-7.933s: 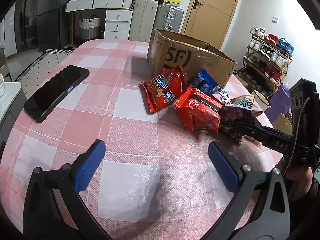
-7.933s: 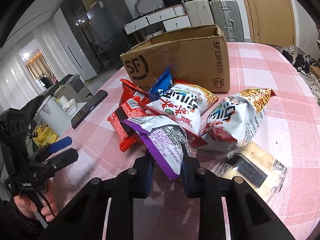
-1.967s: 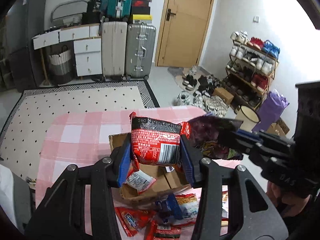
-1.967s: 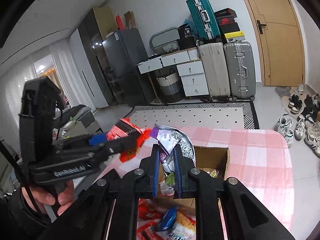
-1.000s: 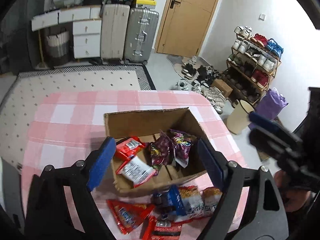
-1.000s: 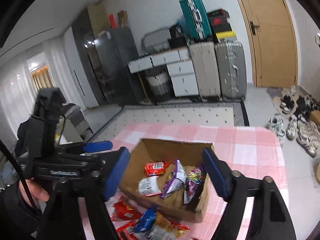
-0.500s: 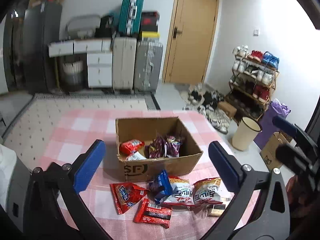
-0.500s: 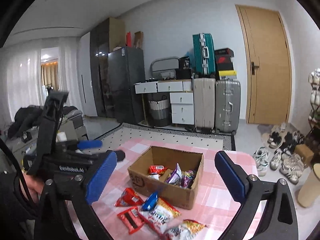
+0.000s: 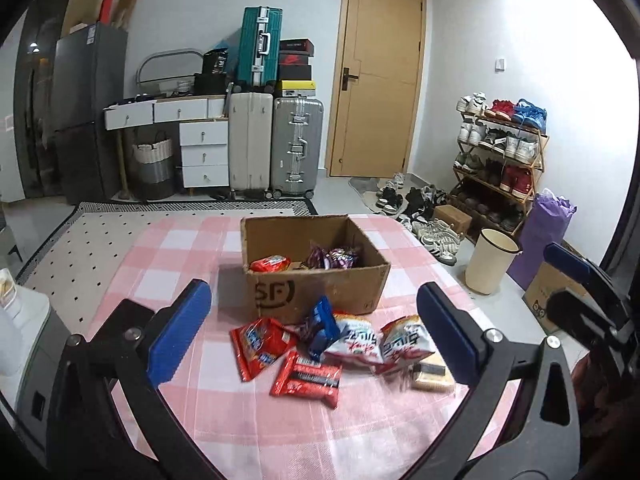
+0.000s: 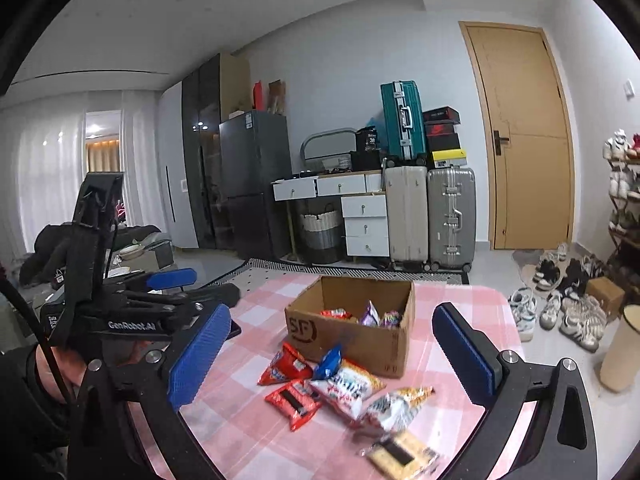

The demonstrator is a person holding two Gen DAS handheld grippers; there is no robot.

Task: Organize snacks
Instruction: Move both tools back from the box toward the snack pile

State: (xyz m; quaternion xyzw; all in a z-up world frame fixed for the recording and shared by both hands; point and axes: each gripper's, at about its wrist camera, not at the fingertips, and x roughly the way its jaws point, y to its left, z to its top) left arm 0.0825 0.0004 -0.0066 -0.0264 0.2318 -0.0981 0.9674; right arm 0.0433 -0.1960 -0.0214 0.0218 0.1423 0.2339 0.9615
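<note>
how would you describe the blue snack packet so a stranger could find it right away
Find the cardboard box on the pink checked table; loose snacks lie just in front of it. The blue snack packet stands among them nearest the box, the only blue one between red and white bags.

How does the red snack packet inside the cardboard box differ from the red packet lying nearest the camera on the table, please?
The red packet in the cardboard box sits at its left side, half hidden by the front wall; the nearest red packet lies flat and fully visible on the checked tablecloth. The boxed one looks plumper with white lettering; the table one bears a dark band. Both are red, sealed and untouched.
</note>
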